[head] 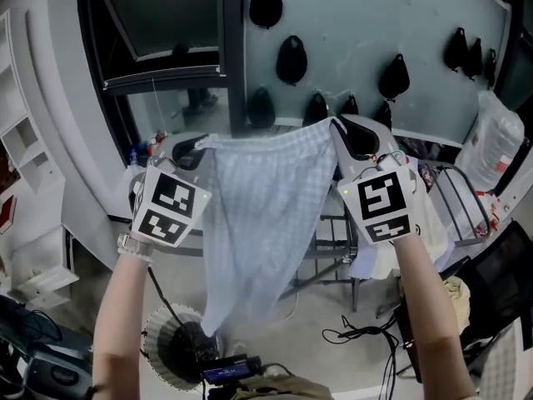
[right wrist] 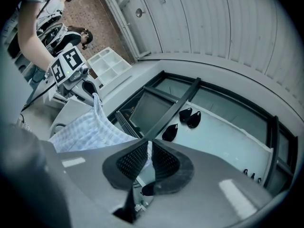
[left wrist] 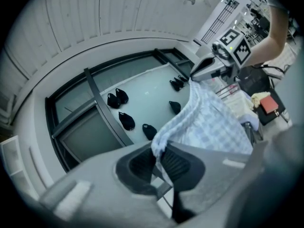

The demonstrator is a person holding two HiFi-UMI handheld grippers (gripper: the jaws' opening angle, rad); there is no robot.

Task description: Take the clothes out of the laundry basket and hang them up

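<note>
- The left gripper is at the left of the head view, raised and pointing level. Its fingers are closed on the top left corner of a pale checked garment.
- The checked garment hangs in the air, spread between the two grippers. Its top edge is pulled taut and the cloth tapers to a point well above the floor, touching nothing else.
- The right gripper is level with the left one. Its fingers are pinched shut on the garment's top right corner, with a thin strip of cloth showing between them.
- A metal drying rack stands behind and to the right of the right gripper, with pale laundry draped on its near side.
- Step in hand, as a judgement: the garment is out of the basket and opened out, ready to hang.
- The next move calls for carrying both grippers right together with the top edge taut. The cloth then goes down over a free bar before either grip is released.
</note>
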